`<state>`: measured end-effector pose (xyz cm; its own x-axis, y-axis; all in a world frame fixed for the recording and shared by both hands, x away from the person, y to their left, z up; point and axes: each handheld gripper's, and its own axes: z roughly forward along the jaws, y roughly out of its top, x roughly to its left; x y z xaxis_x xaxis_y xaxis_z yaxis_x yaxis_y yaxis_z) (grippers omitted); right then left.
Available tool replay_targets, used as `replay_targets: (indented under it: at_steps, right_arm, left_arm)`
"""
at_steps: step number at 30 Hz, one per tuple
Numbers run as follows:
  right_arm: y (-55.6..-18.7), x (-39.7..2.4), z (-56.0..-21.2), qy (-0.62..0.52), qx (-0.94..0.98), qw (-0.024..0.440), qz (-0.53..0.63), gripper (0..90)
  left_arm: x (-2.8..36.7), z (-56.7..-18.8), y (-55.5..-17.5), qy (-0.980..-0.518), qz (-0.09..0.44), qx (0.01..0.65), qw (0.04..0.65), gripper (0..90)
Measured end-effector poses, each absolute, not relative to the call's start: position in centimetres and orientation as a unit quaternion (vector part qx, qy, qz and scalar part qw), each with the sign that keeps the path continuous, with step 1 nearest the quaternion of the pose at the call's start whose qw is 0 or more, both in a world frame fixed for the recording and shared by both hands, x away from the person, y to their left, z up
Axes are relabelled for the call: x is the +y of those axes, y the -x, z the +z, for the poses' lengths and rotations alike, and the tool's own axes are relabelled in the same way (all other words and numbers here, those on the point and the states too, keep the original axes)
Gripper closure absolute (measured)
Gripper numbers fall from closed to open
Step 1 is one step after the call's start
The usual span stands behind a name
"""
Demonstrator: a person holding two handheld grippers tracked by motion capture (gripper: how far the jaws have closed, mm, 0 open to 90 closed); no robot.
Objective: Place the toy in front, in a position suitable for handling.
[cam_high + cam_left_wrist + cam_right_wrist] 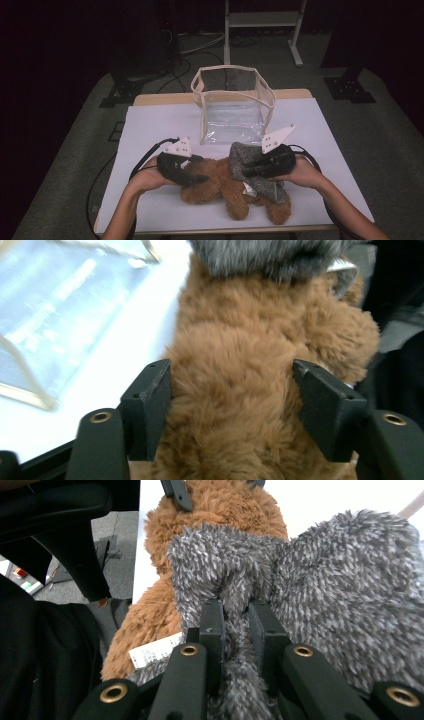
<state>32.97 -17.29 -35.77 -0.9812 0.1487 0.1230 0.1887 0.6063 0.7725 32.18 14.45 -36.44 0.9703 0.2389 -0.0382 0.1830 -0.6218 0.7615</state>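
Observation:
A brown plush bear (210, 187) lies on the white-covered table (155, 120) near its front edge. A grey fuzzy cloth (240, 152) is draped over the bear's right side. My left gripper (202, 177) is open, and its jaws straddle the bear's body (240, 330) with fur against both pads. My right gripper (245, 172) is shut on a fold of the grey fuzzy cloth (340, 580), with the bear (220, 505) behind it. In the left gripper view the grey cloth (270, 255) lies beyond the bear.
A clear plastic bag with beige trim (232, 107) stands open behind the bear at mid-table, and its side (60, 305) lies off to the left. A white label (152, 650) hangs from the bear. A white stand's legs (262, 30) are on the floor beyond.

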Motion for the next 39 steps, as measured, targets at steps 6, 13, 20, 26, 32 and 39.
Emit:
replay_targets:
  at_steps: [6, 13, 20, 26, 32, 39]
  right_arm:
    - [-33.1, -16.4, -33.2, 0.079, -0.892, -0.007, -0.444, 77.8]
    - [-32.8, -12.2, -32.9, 0.041, -0.912, -0.016, -0.408, 77.7]
    - [-32.5, -13.9, -34.0, 0.055, -0.912, -0.005, -0.407, 77.8]
    - [-32.0, -17.0, -35.0, 0.085, -0.897, 0.005, -0.435, 77.8]
    - [-31.6, -19.4, -35.8, 0.107, -0.883, 0.007, -0.457, 77.8]
    - [-31.5, -21.3, -35.9, 0.121, -0.880, 0.004, -0.459, 77.8]
  left_arm:
    - [14.5, -37.2, -31.8, -0.899, 0.024, 0.114, 0.422, 40.3]
    - [14.3, -37.2, -31.3, -0.902, 0.024, 0.101, 0.419, 40.2]
    - [14.5, -37.4, -31.2, -0.897, 0.023, 0.104, 0.429, 40.2]
    - [14.4, -37.3, -31.3, -0.898, 0.026, 0.101, 0.428, 39.8]
    - [14.3, -37.2, -31.5, -0.899, 0.025, 0.105, 0.425, 39.6]
    - [14.3, -37.2, -31.4, -0.899, 0.024, 0.105, 0.424, 39.5]
